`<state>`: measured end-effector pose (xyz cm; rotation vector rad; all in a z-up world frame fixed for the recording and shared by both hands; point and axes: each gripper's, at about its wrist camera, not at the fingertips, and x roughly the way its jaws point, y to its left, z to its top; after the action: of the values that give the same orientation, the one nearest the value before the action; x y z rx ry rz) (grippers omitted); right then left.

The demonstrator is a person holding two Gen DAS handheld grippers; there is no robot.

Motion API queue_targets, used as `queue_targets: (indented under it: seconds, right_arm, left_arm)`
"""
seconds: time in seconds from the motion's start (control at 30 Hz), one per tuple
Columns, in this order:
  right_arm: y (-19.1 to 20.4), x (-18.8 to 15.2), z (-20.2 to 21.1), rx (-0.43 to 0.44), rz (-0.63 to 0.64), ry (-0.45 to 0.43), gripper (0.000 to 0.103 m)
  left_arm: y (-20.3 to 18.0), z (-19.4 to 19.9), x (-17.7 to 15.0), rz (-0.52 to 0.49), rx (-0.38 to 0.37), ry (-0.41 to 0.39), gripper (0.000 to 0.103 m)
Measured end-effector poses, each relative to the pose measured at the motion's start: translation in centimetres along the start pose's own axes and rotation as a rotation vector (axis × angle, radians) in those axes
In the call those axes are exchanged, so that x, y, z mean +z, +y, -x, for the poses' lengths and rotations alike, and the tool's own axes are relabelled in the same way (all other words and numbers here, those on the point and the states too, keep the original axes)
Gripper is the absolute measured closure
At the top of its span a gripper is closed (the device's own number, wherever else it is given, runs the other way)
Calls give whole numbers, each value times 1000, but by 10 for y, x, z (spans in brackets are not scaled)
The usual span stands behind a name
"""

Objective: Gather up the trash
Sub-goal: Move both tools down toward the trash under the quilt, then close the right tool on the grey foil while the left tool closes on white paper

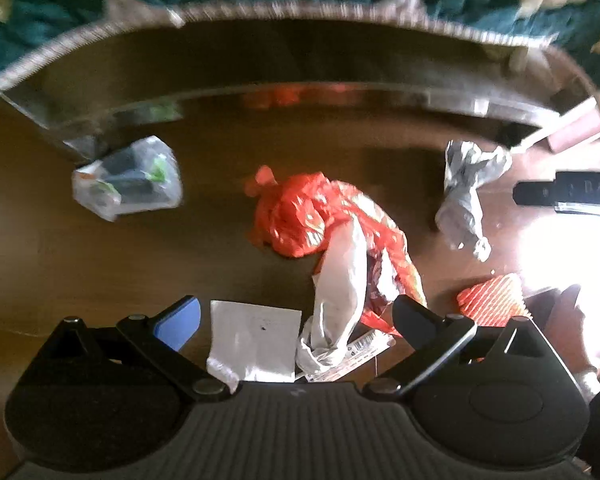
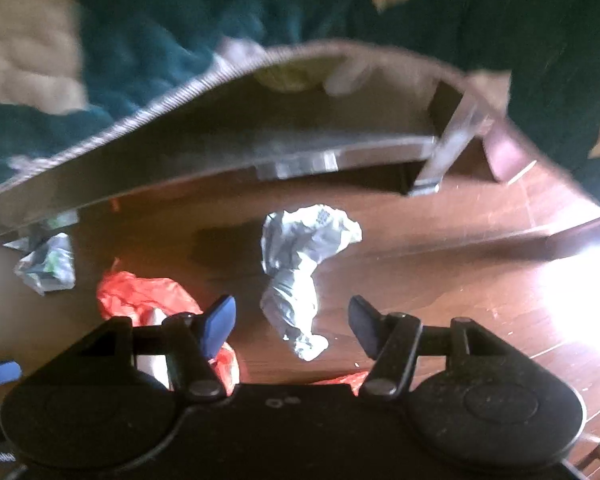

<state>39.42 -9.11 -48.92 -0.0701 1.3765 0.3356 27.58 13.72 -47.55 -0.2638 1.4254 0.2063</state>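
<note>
Your left gripper [image 1: 296, 320] is spread wide over the white slip [image 1: 256, 340] and the long white wrapper [image 1: 340, 280], holding nothing, likely so you can drop onto trash. Your right gripper [image 2: 292, 320] is spread too, empty, with the grey wad [image 2: 300, 264] lying on the tabletop [image 2: 440, 280] between its fingers. Farther off lie the red wrapper [image 1: 312, 212] and clear bag [image 1: 128, 178]; any writing is too blurred to read.

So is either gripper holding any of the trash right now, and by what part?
Nothing is held. The left gripper and the right gripper are both open above the litter.
</note>
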Motion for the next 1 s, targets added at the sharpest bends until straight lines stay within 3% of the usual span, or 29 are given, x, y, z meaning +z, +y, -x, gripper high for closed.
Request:
queue_targets:
  seconds: [0.2, 0.3, 0.5, 0.6, 0.63, 0.7, 0.73, 0.83, 1.0]
  right_arm:
    - [-5, -1, -44, 0, 10, 73, 43]
    - [-4, -3, -61, -6, 25, 105, 43]
    - [-4, -6, -79, 1, 17, 118, 45]
    - [-4, -7, -84, -3, 4, 123, 51]
    - [-4, -7, -86, -4, 3, 128, 58]
    - [-4, -8, -89, -5, -1, 135, 69]
    - [-3, -8, -91, -6, -5, 137, 70]
    - [-2, -7, -93, -4, -14, 124, 71]
    - [0, -7, -89, -16, -5, 114, 76]
  left_arm:
    - [-4, -46, 3, -17, -43, 66, 2]
    - [-6, -61, 5, -24, -65, 92, 7]
    - [-7, -82, 7, -26, -100, 132, 11]
    - [-8, -92, 6, -39, -127, 158, 11]
    - [-7, -94, 5, -45, -130, 163, 11]
    - [-5, -100, 4, -38, -141, 181, 21]
    - [-3, -103, 3, -27, -146, 193, 31]
    - [2, -109, 3, 12, -167, 208, 36]
    - [11, -117, 4, 44, -196, 244, 62]
